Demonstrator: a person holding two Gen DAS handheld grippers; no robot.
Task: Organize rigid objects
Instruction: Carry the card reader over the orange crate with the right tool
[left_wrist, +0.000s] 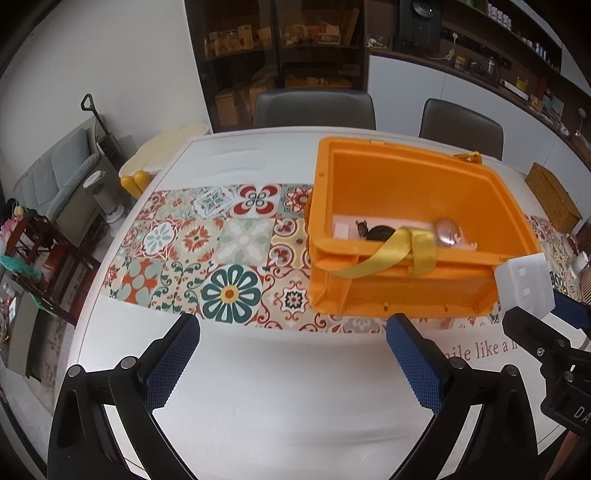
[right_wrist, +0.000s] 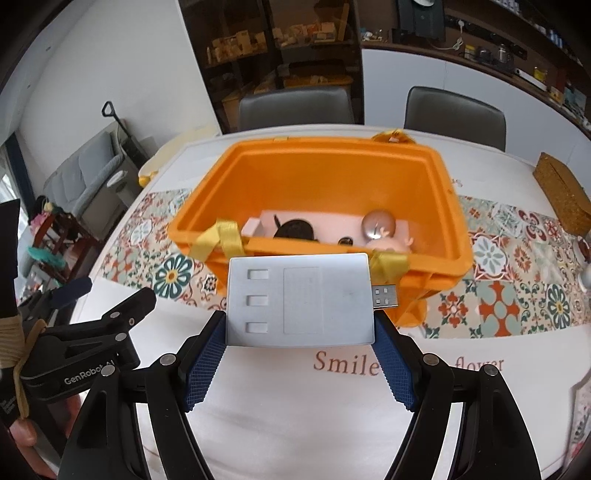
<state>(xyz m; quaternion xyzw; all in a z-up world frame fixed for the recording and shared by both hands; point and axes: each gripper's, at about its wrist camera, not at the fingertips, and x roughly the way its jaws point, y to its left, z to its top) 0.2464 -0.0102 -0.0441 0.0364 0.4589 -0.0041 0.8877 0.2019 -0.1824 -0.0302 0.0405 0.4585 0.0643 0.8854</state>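
Right fingers (right_wrist: 207, 354) around white USB device (right_wrist: 299, 301)

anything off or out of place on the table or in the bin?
Nothing spilled or damaged. Two small things: a yellow ribbon handle droops over the front rim of the orange bin, and the white USB device in the right gripper is held flat, plug sticking out sideways. The left gripper is open, holding nothing.
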